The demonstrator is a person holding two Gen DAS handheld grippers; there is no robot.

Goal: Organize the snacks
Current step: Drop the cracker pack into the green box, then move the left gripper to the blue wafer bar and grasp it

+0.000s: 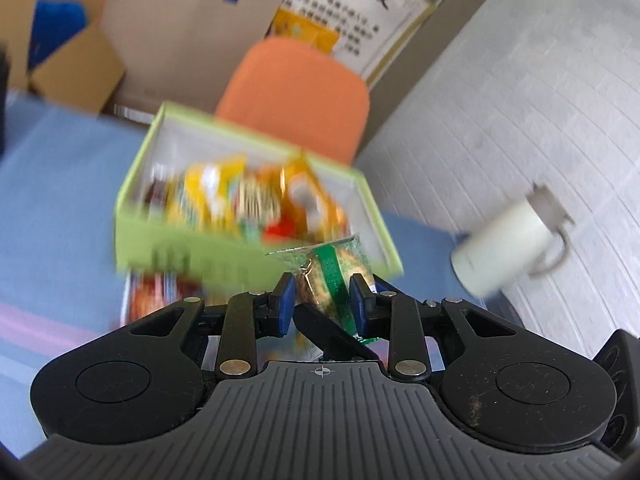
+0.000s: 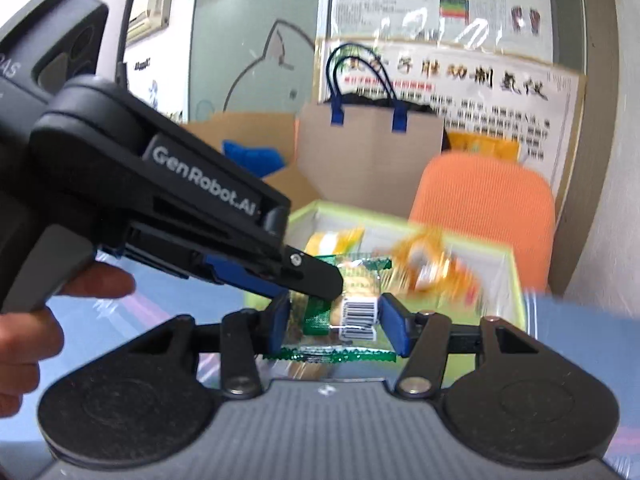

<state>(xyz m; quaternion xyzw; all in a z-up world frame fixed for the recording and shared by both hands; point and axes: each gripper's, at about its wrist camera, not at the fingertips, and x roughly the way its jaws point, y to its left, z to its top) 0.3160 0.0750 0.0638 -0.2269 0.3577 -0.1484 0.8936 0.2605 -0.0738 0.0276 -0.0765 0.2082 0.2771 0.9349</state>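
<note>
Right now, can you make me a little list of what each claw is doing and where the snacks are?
left claw: shut on the green cracker packet
right claw: holds the same packet, barcode side up
both claws: meet at the one packet
green box: open, on the blue table, yellow and orange snack bags inside
white mug: beside the box
orange chair: behind the table

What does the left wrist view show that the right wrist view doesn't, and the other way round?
Only the left wrist view shows the white mug at the table's edge.

Only the right wrist view shows the barcode on the packet, the person's hand, and the left gripper from the side.

Both show the green-striped snack packet gripped by both grippers, the right gripper, the green box of snacks, the orange chair and the paper bag.
</note>
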